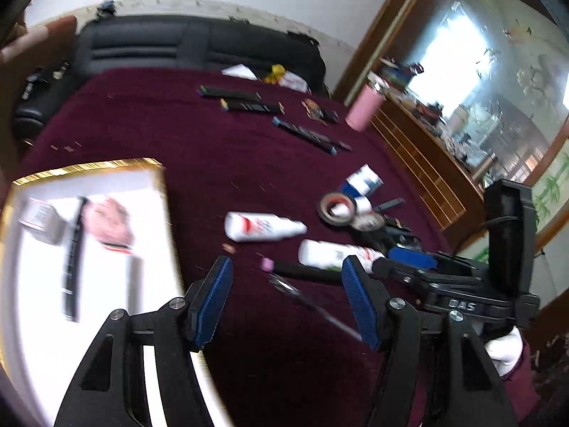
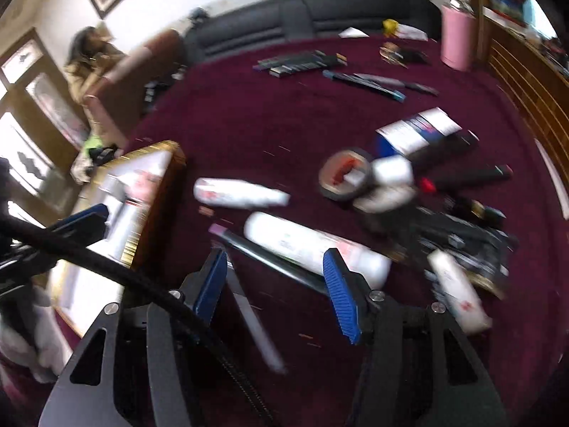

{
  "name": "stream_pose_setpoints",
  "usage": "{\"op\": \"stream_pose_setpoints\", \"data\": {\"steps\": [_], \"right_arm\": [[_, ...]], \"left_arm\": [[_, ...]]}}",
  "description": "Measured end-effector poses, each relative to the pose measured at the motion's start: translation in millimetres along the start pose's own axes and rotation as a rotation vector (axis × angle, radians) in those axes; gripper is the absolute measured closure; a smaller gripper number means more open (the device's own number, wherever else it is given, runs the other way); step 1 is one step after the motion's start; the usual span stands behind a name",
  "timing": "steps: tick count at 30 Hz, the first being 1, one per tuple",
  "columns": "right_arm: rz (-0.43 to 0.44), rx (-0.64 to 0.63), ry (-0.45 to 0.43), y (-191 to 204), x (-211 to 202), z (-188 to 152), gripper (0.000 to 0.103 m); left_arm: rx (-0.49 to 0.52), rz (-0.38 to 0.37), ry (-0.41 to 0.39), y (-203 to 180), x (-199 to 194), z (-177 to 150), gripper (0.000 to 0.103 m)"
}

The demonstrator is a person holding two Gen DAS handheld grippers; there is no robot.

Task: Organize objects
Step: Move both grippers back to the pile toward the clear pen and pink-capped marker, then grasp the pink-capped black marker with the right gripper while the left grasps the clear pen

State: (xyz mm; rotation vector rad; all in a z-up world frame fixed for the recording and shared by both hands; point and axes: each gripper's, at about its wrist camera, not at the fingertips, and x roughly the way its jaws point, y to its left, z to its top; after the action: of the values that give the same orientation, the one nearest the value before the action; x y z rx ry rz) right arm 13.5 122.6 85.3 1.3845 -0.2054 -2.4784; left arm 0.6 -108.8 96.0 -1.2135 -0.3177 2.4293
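A gold-rimmed white tray (image 1: 89, 166) at the left holds a small box, a black pen and a reddish packet. On the maroon cloth lie two white bottles (image 1: 263, 227) (image 1: 334, 254), a tape roll (image 1: 336, 209), a blue-and-white box (image 1: 362, 179) and a dark stick with a pink end (image 1: 302, 269). My left gripper (image 1: 287, 261) hangs open above the stick, with nothing held. My right gripper (image 2: 274, 254) is open too, over the pink-ended stick (image 2: 270, 254) and a silvery pen (image 2: 256, 323), just short of the larger white bottle (image 2: 313, 245). The tray (image 2: 156, 192) is to its left.
Long dark boxes (image 1: 231, 93) and a pink cup (image 1: 364, 106) lie on the far part of the cloth. A black sofa (image 1: 177, 46) runs behind it and a wooden cabinet (image 1: 426, 163) stands at the right. More clutter (image 2: 458, 235) crowds the right. A person (image 2: 92, 53) sits at the far left.
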Motion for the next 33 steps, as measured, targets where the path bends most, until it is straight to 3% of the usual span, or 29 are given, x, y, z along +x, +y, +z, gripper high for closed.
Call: {"op": "stream_pose_setpoints", "data": {"steps": [6, 8, 14, 15, 17, 21, 23, 25, 27, 31, 33], "right_arm": [[-0.087, -0.074, 0.018, -9.8, 17.0, -3.5, 0.048], [-0.067, -0.096, 0.045, -6.5, 23.5, -5.4, 0.048], [0.289, -0.021, 0.131, -0.2, 31.0, -19.1, 0.048], [0.310, -0.009, 0.140, 0.7, 32.4, -23.6, 0.047], [0.282, -0.010, 0.145, 3.6, 37.1, -32.3, 0.048], [0.101, -0.115, 0.112, 27.3, 47.7, -49.8, 0.048], [0.142, -0.146, 0.136, 43.6, 48.0, -56.1, 0.048], [0.262, -0.164, 0.196, 59.7, 49.5, -61.6, 0.048], [0.284, -0.190, 0.182, 68.9, 42.2, -60.5, 0.048], [0.121, -0.202, 0.065, 50.8, 23.7, -35.5, 0.048], [0.052, -0.227, 0.056, 43.6, 24.3, -25.4, 0.048]], "left_arm": [[-0.004, -0.009, 0.077, -19.4, 22.7, -24.1, 0.046], [-0.017, -0.014, 0.079, -21.1, 22.1, -31.3, 0.046], [-0.097, -0.019, 0.041, 0.3, -2.3, -44.8, 0.045], [-0.097, -0.014, 0.036, 2.5, -5.5, -45.2, 0.045], [-0.092, -0.005, 0.027, 5.0, -10.9, -47.1, 0.045], [-0.095, -0.012, -0.004, 7.1, -21.4, -49.1, 0.045], [-0.103, -0.014, -0.017, 8.7, -24.0, -47.7, 0.045], [-0.105, -0.008, -0.022, 10.0, -24.5, -46.1, 0.045], [-0.103, -0.007, -0.016, 9.1, -23.0, -46.9, 0.045], [-0.064, -0.003, 0.009, -0.4, -16.3, -51.2, 0.045], [-0.041, -0.002, 0.026, -7.1, -10.3, -55.4, 0.045]]}}
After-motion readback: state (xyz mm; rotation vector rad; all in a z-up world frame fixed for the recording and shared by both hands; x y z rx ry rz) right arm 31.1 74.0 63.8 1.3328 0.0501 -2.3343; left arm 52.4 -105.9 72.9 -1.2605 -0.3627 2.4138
